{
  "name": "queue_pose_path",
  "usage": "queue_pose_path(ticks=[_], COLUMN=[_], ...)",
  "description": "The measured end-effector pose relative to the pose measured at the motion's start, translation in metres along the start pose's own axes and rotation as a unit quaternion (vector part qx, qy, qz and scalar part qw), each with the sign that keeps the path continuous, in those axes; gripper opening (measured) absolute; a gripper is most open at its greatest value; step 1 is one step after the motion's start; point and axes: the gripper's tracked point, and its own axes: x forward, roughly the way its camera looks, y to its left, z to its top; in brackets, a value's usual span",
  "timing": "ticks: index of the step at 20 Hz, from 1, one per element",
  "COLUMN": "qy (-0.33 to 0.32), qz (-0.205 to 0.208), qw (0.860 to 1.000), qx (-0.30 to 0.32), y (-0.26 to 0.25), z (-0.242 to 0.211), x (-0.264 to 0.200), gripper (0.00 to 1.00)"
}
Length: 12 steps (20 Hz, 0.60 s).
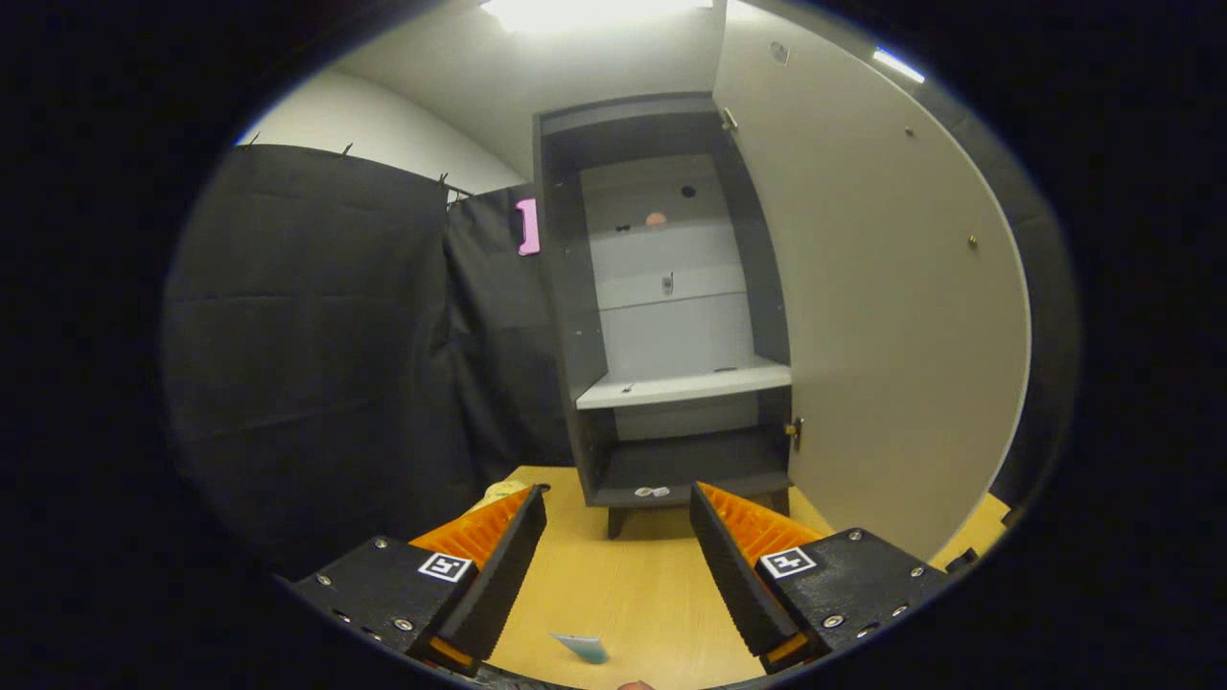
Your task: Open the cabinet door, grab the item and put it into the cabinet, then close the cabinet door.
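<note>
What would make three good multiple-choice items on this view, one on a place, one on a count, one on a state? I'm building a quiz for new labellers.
1. Where does the small blue item lie?
A. On the table between the jaws
B. On the cabinet's white shelf
C. On the cabinet floor

2. How many white shelves does the cabinet hold?
A. One
B. Three
C. Four

3. How does the cabinet door stand?
A. Shut
B. Swung wide open
C. Taken off its hinges

Answers:
1 A: it rests on the wooden table, low between the two fingers.
2 A: a single white board crosses the inside.
3 B: the door hangs open beside the cabinet, inside exposed.

The gripper is open, holding nothing.
</note>
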Motion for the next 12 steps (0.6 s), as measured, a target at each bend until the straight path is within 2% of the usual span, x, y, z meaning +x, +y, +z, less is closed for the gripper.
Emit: queue_pose_path(ticks=[3,8,12], qy=[0.034,0.093,0.141], qz=[0.026,0.042,0.019], qw=[0.999,0.994,0.989], qx=[-0.011,-0.034,-0.04], y=[0.019,0.039,0.039], z=[-0.051,-0.126,-0.175], x=[0.008,0.016,0.022], gripper=[0.93,0.94,0.94])
